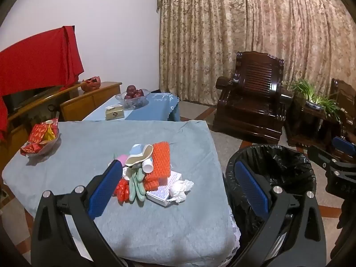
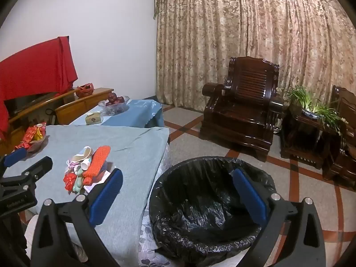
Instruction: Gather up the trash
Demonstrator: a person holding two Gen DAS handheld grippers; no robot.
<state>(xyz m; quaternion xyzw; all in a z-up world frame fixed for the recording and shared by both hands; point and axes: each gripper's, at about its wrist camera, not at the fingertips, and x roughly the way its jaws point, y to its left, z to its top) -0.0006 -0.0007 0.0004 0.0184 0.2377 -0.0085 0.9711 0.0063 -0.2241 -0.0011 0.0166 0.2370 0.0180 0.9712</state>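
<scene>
Two tools hang spread wide and empty, the left tool (image 1: 178, 191) above the litter, the right tool (image 2: 178, 193) over the bin (image 2: 207, 202) lined with a black bag. The trash pile (image 1: 151, 173) sits mid-worktop (image 1: 89, 146) on blue cloth: orange foam netting (image 1: 159, 166), a crumpled tissue (image 1: 181, 189), a small paper cup (image 1: 148, 166), green rubber gloves (image 1: 136, 188), a flat carton (image 1: 159, 194). All of it looks light and soft. Pinch the netting at its near edge; the tissue likely crushes.

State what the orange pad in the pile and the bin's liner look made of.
Orange pad: seemingly soft foam or knit, matte, with a bumpy woven-looking grid; which one is unclear. Bin liner: thin black plastic film, glossy, crinkled and folded over the rim.
</scene>
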